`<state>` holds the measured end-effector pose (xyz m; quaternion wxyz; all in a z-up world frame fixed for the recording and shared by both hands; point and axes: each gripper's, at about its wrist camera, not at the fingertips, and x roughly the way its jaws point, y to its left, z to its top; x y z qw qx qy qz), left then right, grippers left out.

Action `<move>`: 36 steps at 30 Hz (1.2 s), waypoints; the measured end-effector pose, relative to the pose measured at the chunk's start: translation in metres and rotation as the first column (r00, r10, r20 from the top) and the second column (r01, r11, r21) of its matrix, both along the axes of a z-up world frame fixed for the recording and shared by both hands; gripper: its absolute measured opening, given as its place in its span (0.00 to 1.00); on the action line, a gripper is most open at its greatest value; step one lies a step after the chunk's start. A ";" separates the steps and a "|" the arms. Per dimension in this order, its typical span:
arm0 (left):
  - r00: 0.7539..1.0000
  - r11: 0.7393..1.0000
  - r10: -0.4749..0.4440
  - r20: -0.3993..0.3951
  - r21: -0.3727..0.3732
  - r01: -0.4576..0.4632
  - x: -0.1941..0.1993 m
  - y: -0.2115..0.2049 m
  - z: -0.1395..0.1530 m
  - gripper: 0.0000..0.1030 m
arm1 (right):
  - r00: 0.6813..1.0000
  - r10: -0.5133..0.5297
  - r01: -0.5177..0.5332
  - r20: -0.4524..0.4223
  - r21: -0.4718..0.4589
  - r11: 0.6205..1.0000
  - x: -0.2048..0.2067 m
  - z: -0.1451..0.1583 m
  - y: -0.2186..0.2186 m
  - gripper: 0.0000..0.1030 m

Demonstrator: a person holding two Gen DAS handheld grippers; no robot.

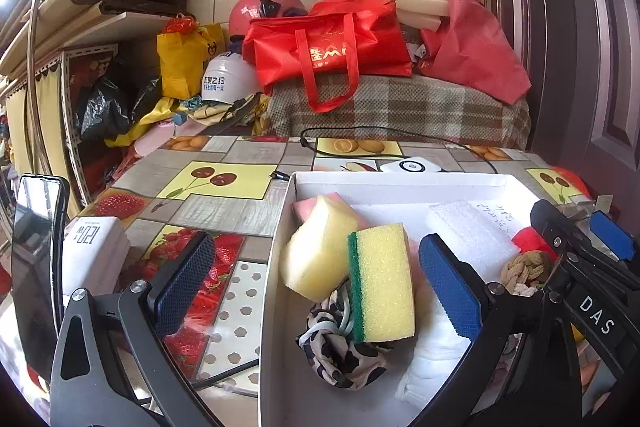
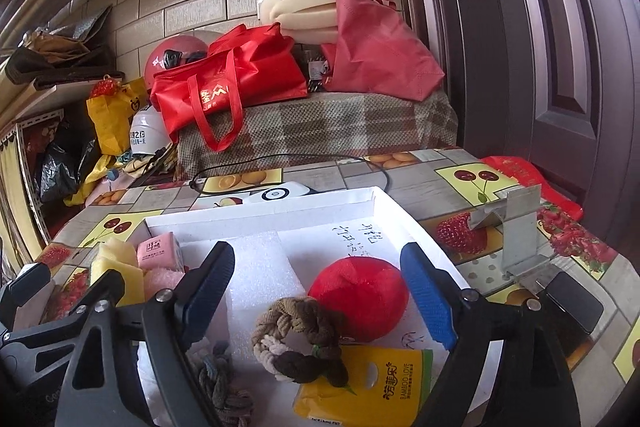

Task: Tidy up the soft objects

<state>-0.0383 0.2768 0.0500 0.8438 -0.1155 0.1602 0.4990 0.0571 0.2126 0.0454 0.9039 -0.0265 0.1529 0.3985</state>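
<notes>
A white box (image 1: 400, 181) (image 2: 280, 217) on the fruit-print table holds soft things. In the left wrist view: a yellow-green sponge (image 1: 384, 285), a pale yellow sponge (image 1: 316, 251), a black-and-white scrunchie (image 1: 340, 351), white cloth (image 1: 436, 355), white foam (image 1: 468, 231). In the right wrist view: a red ball (image 2: 360, 301), a brown rope knot (image 2: 298, 335), a yellow tissue pack (image 2: 368, 385), a pink pack (image 2: 158, 251), white foam (image 2: 260, 271). My left gripper (image 1: 316, 291) is open and empty above the sponges. My right gripper (image 2: 320, 301) is open and empty over the knot and ball.
A black phone (image 1: 34, 267) and a white pack (image 1: 94, 251) lie left of the box. A metal stand (image 2: 516, 227) and a dark phone (image 2: 572, 301) sit to its right. A white device (image 1: 412, 165) with a cable lies behind. Red bags (image 1: 328, 43) and a door (image 2: 560, 67) stand beyond.
</notes>
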 end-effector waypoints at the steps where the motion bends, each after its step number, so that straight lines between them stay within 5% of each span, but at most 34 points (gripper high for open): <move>1: 1.000 1.000 0.004 0.007 0.008 -0.004 -0.002 -0.001 0.001 1.00 | 1.000 -0.004 0.004 0.010 0.003 1.000 -0.002 0.000 -0.002 0.85; 9: 1.000 1.000 0.002 -0.004 0.026 -0.002 -0.011 -0.016 0.001 1.00 | 0.999 -0.015 0.015 0.035 -0.016 1.000 -0.012 0.000 -0.015 0.89; 14: 1.000 1.000 -0.005 0.003 0.023 0.005 -0.022 -0.027 0.001 1.00 | 0.999 -0.019 0.020 0.051 -0.011 1.000 -0.021 0.000 -0.030 1.00; 36: 0.996 0.996 -0.086 -0.015 0.006 0.086 -0.067 -0.099 -0.003 1.00 | 0.998 0.057 -0.057 -0.007 -0.049 0.997 -0.068 -0.009 -0.097 1.00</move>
